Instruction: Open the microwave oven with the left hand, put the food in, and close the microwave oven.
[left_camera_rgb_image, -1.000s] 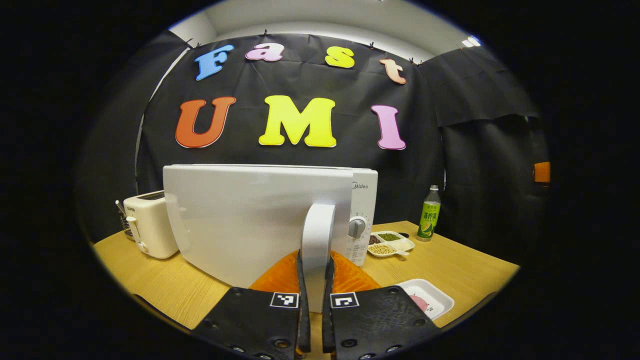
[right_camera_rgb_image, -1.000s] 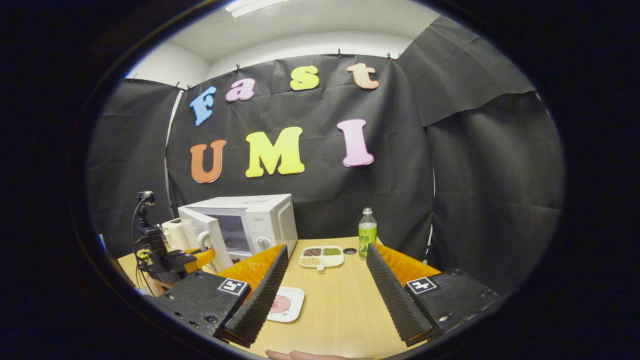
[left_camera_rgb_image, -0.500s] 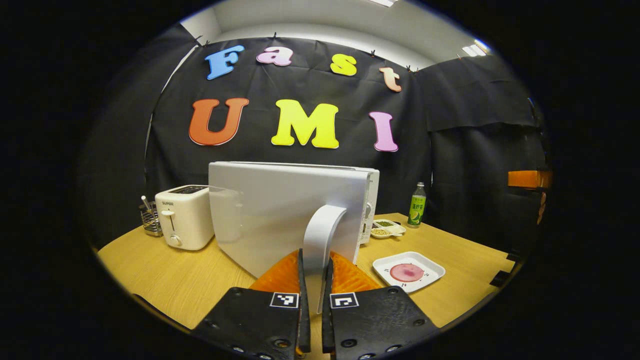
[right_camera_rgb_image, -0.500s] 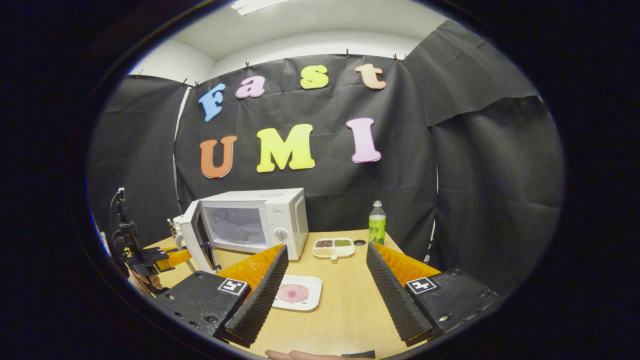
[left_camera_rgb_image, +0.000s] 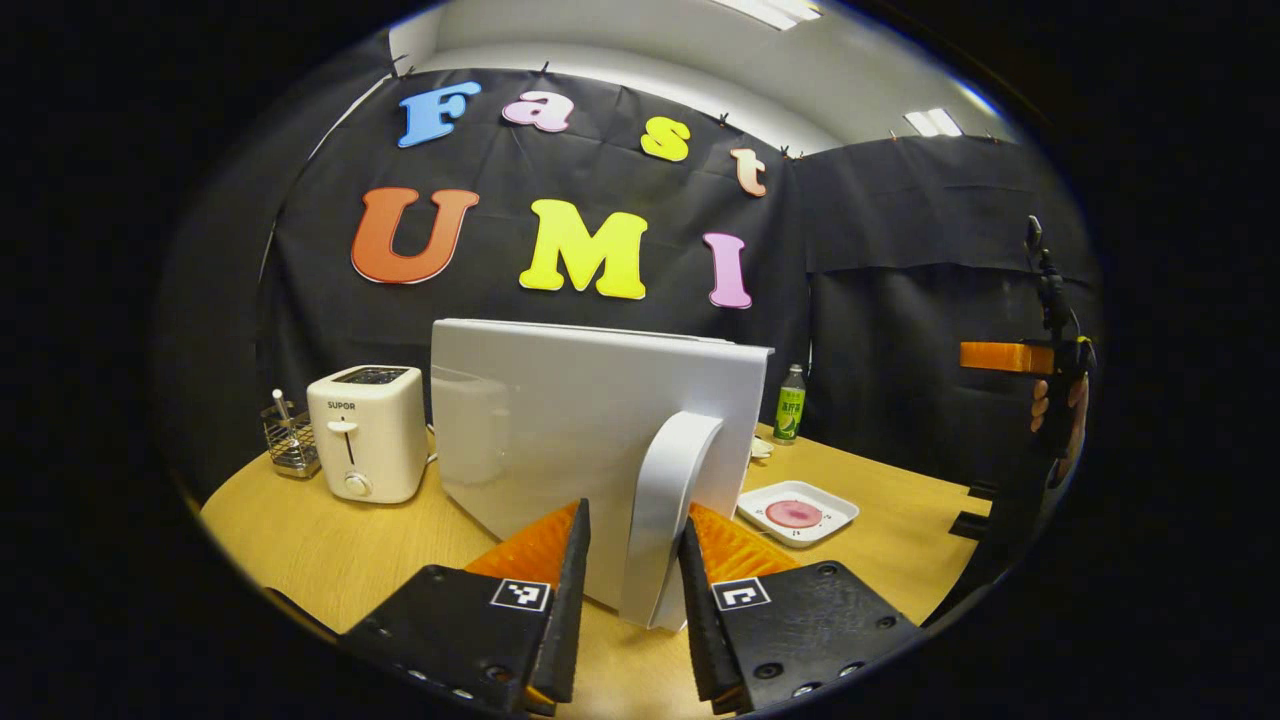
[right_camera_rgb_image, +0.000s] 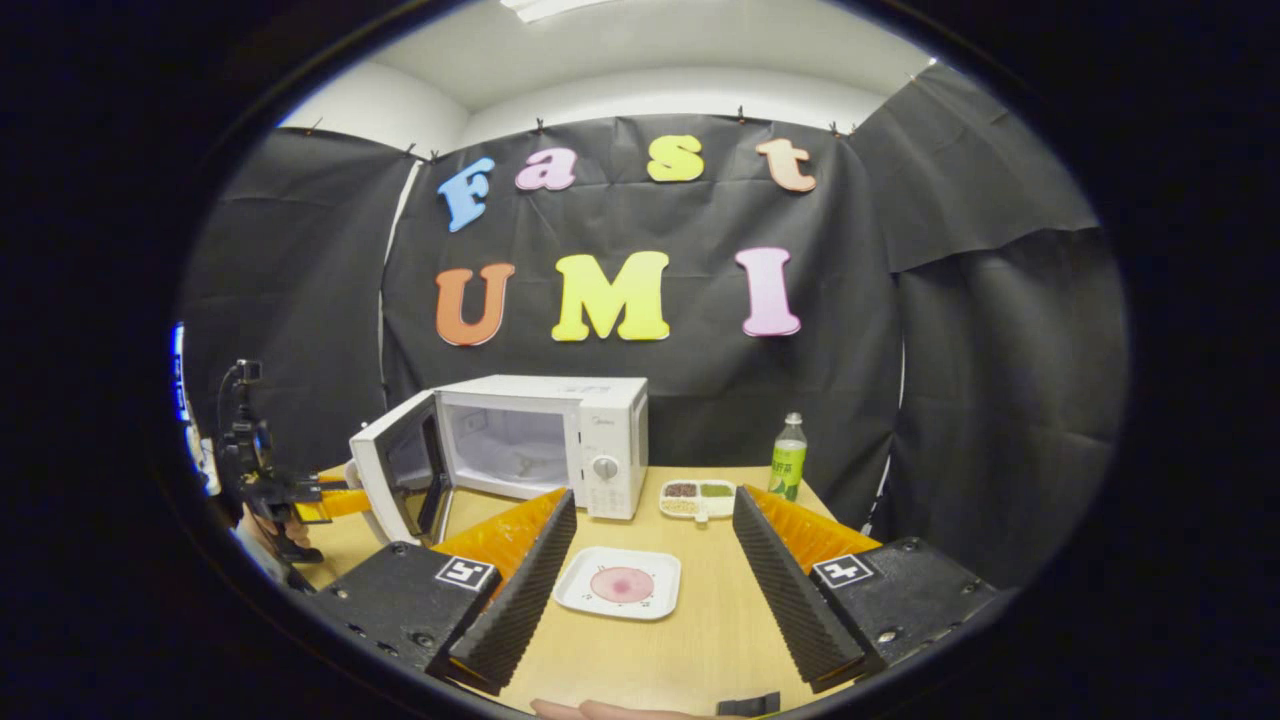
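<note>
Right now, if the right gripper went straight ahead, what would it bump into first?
Probably the white plate of food, lying on the table ahead between the right gripper's open fingers; depth is unclear.

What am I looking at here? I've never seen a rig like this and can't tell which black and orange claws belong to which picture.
No robot: a person holds a two-finger gripper in each hand, and a camera rides on each, looking along its fingers.

In the left gripper view, the left gripper sits at the bottom, its fingers apart on either side of the handle of the open microwave door, not squeezing it. The right gripper shows far off, held by a hand.

In the right gripper view, the right gripper is open and holds nothing.

On the table stand the microwave, a toaster, a wire rack, a bottle, a divided dish, and a white plate carrying pink food.
</note>
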